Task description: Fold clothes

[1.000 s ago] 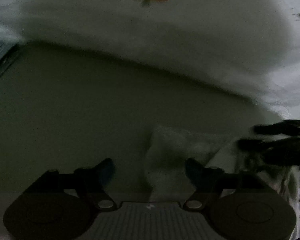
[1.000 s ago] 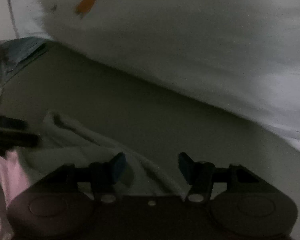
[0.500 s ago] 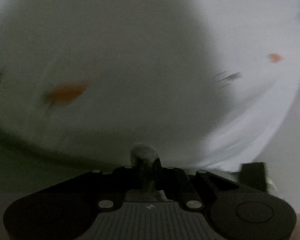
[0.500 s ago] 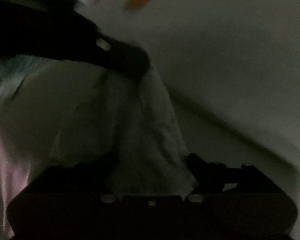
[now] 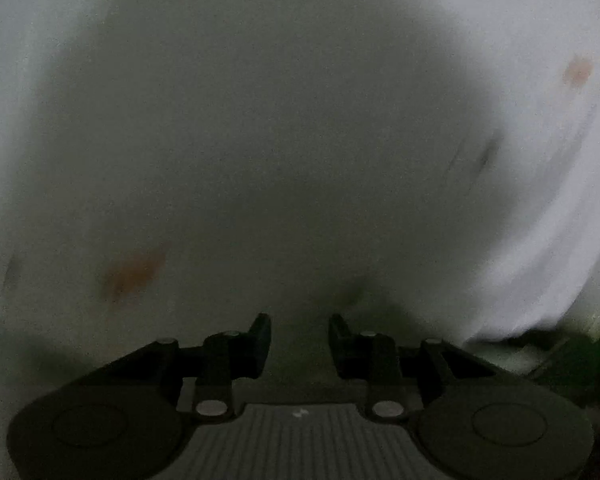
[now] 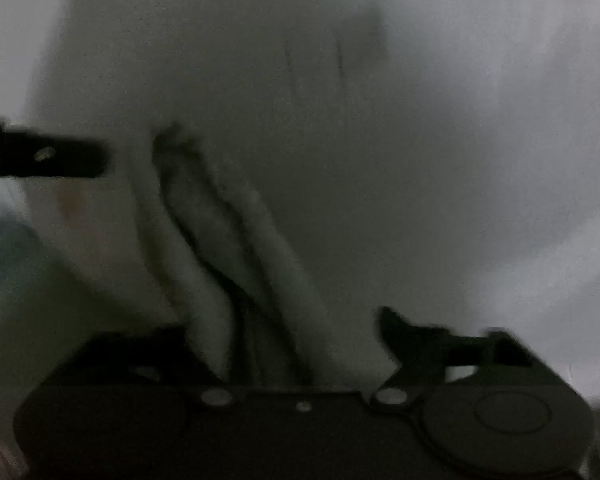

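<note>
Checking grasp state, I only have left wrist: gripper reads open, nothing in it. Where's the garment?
Observer: The right wrist view shows a bunched white cloth running up from inside the right gripper.
Operator: Right gripper shut on it?
Observer: No. Its one visible finger stands wide of the cloth, so it looks open.
Operator: Where's my gripper relative to the cloth?
Observer: The left gripper comes in from the left, its tip beside the cloth's far end. Contact is too blurred to call.
</note>
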A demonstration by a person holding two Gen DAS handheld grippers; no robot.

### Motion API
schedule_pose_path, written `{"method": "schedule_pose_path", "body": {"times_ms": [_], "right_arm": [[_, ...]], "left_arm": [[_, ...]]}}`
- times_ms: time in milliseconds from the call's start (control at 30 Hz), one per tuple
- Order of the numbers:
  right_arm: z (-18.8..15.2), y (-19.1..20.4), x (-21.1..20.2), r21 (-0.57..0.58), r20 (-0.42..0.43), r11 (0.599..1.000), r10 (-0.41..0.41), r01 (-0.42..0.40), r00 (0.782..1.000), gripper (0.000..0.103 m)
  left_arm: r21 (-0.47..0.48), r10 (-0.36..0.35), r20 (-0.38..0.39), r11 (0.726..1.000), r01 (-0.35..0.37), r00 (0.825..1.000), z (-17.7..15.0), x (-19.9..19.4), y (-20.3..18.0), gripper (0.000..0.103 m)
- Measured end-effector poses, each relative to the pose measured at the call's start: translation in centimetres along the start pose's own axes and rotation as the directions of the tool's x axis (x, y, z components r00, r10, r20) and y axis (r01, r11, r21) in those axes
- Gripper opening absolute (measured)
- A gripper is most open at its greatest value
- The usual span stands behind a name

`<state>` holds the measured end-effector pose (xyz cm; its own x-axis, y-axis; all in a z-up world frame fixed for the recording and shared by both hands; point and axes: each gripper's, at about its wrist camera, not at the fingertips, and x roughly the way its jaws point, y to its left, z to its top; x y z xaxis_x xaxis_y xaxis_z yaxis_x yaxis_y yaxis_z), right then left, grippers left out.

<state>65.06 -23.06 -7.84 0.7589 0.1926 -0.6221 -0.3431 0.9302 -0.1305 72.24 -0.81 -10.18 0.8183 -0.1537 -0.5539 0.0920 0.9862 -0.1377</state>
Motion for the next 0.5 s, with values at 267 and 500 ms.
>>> {"method": "schedule_pose_path", "body": {"times_ms": [267,500], "right_arm": [[-10.1,-6.8,-5.5,0.163,-0.155,0.986,-0.013,0.039,0.988,0.081],[-14.4,-11.0,-6.5,0.351,-0.188,0.933,0.153,-0.079,0.970,0.083]], "left_arm": [[-0.131,-0.068,-0.274,0.991,0.033,0.959,-10.1,-1.3,2.7,0.061],[-0.018,-0.214,-0.326,0.975,0.221,0.921,-10.3,3.9,-1.5,0.087]]}}
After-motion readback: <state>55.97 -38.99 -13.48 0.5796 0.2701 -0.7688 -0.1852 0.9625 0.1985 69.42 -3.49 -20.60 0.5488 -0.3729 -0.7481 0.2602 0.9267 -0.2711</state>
